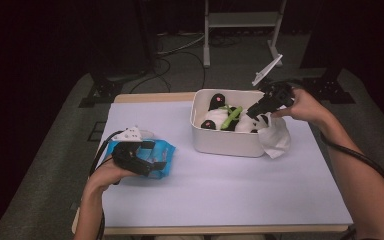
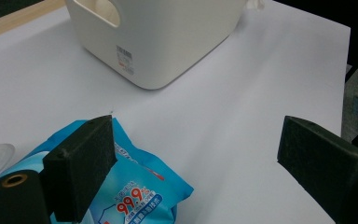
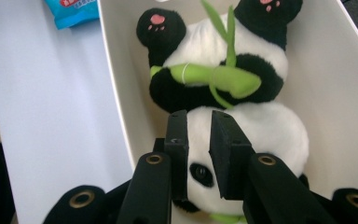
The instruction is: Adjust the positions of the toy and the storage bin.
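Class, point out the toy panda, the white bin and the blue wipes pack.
toy panda [image 3: 261, 135], right gripper view, white head.
white bin [image 1: 225, 142], high view, front wall.
blue wipes pack [image 2: 140, 186], left gripper view, printed front.

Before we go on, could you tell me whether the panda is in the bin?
In: the panda lies inside the white bin, on its back, paws up.

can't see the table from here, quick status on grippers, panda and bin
Left gripper open over blue wipes pack. Right gripper nearly closed above panda plush in white bin. White cloth draped over bin's rim.

Plush panda [image 3: 242, 126] fuzzy cloth; bin [image 1: 220, 142] smooth matt plastic; wipes pack [image 2: 140, 186] glossy film; table [image 1: 230, 190] matt.
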Available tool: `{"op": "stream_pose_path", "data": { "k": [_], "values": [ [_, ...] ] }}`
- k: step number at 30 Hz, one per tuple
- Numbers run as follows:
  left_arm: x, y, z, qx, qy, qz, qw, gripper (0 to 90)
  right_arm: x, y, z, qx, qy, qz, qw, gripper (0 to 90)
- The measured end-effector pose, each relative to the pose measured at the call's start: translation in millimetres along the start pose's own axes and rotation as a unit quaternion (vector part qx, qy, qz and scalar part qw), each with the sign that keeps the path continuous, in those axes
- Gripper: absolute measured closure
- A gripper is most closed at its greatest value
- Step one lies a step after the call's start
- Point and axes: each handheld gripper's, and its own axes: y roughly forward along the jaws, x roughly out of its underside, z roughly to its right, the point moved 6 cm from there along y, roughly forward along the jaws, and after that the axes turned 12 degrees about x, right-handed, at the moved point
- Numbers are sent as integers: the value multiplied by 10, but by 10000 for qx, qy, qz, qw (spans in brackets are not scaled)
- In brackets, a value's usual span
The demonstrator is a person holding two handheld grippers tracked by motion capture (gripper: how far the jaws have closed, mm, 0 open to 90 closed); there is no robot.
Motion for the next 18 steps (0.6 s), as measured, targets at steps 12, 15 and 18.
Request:
{"op": "stream_pose_path", "data": {
  "k": [12,15,18],
  "values": [
    [-26,-11,79,1,105,-21,9999,104,218,-317,-136,-8,8,122,9999,749],
    [-26,-5,83,-3,103,-18,9999,104,259,-358,-155,-17,20,178,9998,749],
    [-17,1,84,8,95,-26,10000,104,301,-373,-178,-41,2,184,9998,737]
  ]
}}
